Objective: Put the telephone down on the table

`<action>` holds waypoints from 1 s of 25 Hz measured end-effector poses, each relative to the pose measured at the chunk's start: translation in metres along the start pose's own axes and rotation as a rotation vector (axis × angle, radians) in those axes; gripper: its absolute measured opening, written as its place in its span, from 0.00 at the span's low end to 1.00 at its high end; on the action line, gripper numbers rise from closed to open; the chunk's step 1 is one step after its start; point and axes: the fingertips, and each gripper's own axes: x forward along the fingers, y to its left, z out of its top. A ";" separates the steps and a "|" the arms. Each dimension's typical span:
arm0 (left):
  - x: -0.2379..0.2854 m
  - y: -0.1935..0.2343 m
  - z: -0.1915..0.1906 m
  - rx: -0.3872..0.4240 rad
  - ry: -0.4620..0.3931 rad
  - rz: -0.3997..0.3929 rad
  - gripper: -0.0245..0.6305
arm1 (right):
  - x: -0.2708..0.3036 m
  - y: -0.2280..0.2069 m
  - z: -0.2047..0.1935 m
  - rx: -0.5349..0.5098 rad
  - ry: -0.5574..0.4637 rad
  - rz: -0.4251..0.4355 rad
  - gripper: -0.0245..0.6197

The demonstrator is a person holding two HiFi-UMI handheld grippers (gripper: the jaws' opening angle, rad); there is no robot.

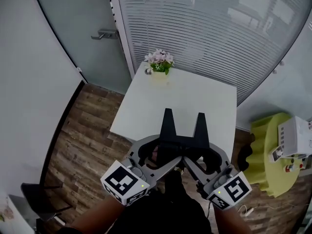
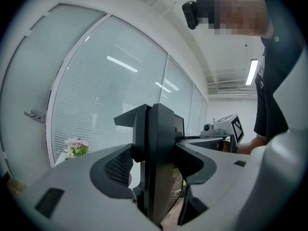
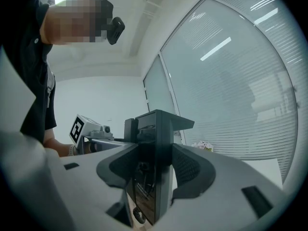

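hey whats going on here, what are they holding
A person holds a black telephone between two grippers: the left gripper and the right gripper each have their jaws shut on it. It hangs in the air by the near edge of the white table, not yet set down. A flower pot stands at the far edge.

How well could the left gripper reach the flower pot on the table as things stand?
Probably not: the left gripper is shut on the telephone, shared with the right gripper, and the flower pot stands at the far edge of the table.
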 end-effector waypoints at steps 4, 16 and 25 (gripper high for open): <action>0.042 0.026 -0.004 -0.019 0.035 -0.011 0.46 | 0.014 -0.047 -0.004 0.019 0.013 -0.015 0.40; 0.166 0.077 -0.008 -0.049 0.141 -0.016 0.46 | 0.033 -0.180 -0.015 0.142 0.074 -0.036 0.40; 0.213 0.108 -0.035 -0.134 0.212 -0.011 0.46 | 0.051 -0.234 -0.044 0.243 0.129 -0.039 0.40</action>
